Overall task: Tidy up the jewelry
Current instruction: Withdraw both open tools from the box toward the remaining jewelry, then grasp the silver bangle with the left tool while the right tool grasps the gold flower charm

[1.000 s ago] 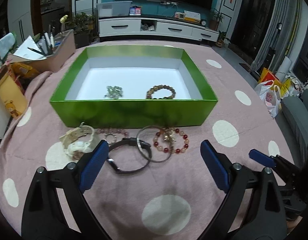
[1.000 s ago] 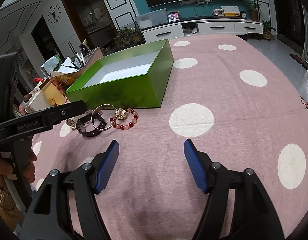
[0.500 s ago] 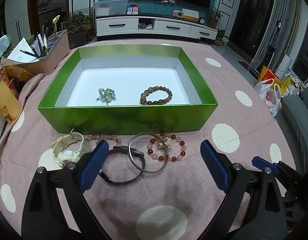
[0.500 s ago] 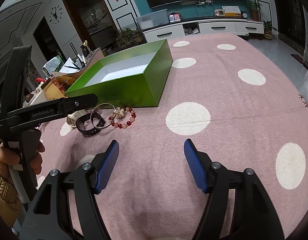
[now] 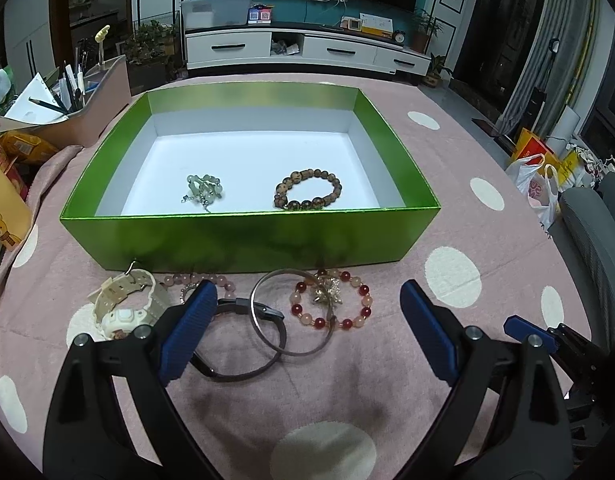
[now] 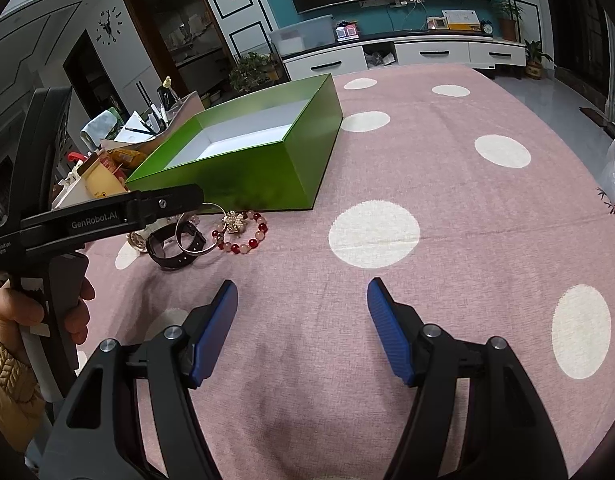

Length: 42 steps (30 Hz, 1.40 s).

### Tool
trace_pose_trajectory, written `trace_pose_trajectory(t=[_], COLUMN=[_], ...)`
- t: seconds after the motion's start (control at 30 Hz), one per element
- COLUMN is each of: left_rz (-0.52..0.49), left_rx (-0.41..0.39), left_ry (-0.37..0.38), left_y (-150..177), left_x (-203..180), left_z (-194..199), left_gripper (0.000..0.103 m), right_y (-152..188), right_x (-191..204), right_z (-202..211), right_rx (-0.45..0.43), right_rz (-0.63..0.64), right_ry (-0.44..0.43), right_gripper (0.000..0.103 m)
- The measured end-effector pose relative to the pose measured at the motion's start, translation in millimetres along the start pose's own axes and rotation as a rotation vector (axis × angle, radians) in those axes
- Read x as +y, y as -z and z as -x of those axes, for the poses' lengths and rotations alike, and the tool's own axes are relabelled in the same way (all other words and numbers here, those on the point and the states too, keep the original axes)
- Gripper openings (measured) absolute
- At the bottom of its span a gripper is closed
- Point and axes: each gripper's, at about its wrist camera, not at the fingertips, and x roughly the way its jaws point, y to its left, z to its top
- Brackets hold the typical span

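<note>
Jewelry piled just before the box (image 5: 243, 240): watch (image 5: 125, 306), band (image 5: 243, 344), bangle (image 5: 293, 312), red beads (image 5: 331, 304). Two bracelets already lie inside. Our left gripper (image 5: 303, 332) hangs wide open, empty, over the bangle; right gripper (image 6: 301, 328) likewise open, well apart. We judge the bangle stiff, thin, slippery (overlapping the band), best pinched across its rim.

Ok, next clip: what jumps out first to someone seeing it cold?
The bright green open cardboard box dominates mid-table on the pink polka-dot tablecloth, with a brown wooden bead bracelet and pale green bead bracelet inside. In front of it lies a cluster including a red-and-pink beaded bracelet, beyond the open left gripper.
</note>
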Motion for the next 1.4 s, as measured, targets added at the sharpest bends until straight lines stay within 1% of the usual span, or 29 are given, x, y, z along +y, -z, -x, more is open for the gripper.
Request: trace_pose_trajectory(t=[0.27, 0.3, 0.37, 0.4, 0.43, 0.5, 0.57, 0.7, 0.9, 0.97, 1.0, 1.03, 1.2, 1.3, 1.4], left_rz=[-0.022, -0.024, -0.029, -0.035, -0.037, -0.037, -0.038, -0.046, -0.064, -0.068, -0.065, -0.062, -0.079, -0.077, -0.068], left_rx=[0.008, 0.011, 0.024, 0.029, 0.031, 0.037, 0.040, 0.043, 0.044, 0.044, 0.043, 0.042, 0.038, 0.041, 0.062], left_ry=[0.008, 0.010, 0.019, 0.019, 0.020, 0.026, 0.030, 0.027, 0.021, 0.023, 0.028, 0.032, 0.051, 0.064, 0.074], left_y=[-3, -3, -2, -2, -1, -1, -1, -1, -1, -2, -1, -1, 2, 2, 4], left_x=[-1, -1, 0, -1, 0, 1, 1, 2, 1, 2, 4, 5, 10, 13, 17], left_z=[-9, -11, -15, -17, -19, -22, -24, -27, -28, -28, -28, -27, -25, -25, -28], left_gripper=[0.093, 0.091, 0.083, 0.077, 0.074, 0.074, 0.071, 0.062, 0.060, 0.057, 0.052, 0.050, 0.042, 0.042, 0.041], right_y=[-3, -3, -3, -4, -3, -3, -3, -3, -5, -6, -6, -7, -12, -14, -16], right_x=[-1, -1, 0, 0, 0, 0, 0, -1, -6, -8, -9, -9, -12, -11, -9], right_z=[-6, -7, -9, -10, -11, -13, -14, -16, -15, -15, -14, -14, -16, -18, -19], right_rx=[0.013, 0.015, 0.019, 0.020, 0.021, 0.025, 0.029, 0.034, 0.036, 0.037, 0.037, 0.036, 0.037, 0.044, 0.048], right_rz=[-0.011, -0.011, -0.011, -0.012, -0.012, -0.012, -0.012, -0.016, -0.034, -0.039, -0.040, -0.040, -0.044, -0.043, -0.035], right_ry=[0.008, 0.010, 0.012, 0.014, 0.016, 0.020, 0.022, 0.024, 0.015, 0.014, 0.014, 0.015, 0.032, 0.044, 0.052], right_gripper=[0.068, 0.068, 0.068, 0.068, 0.068, 0.068, 0.068, 0.068, 0.068, 0.068, 0.068, 0.068, 0.068, 0.068, 0.068])
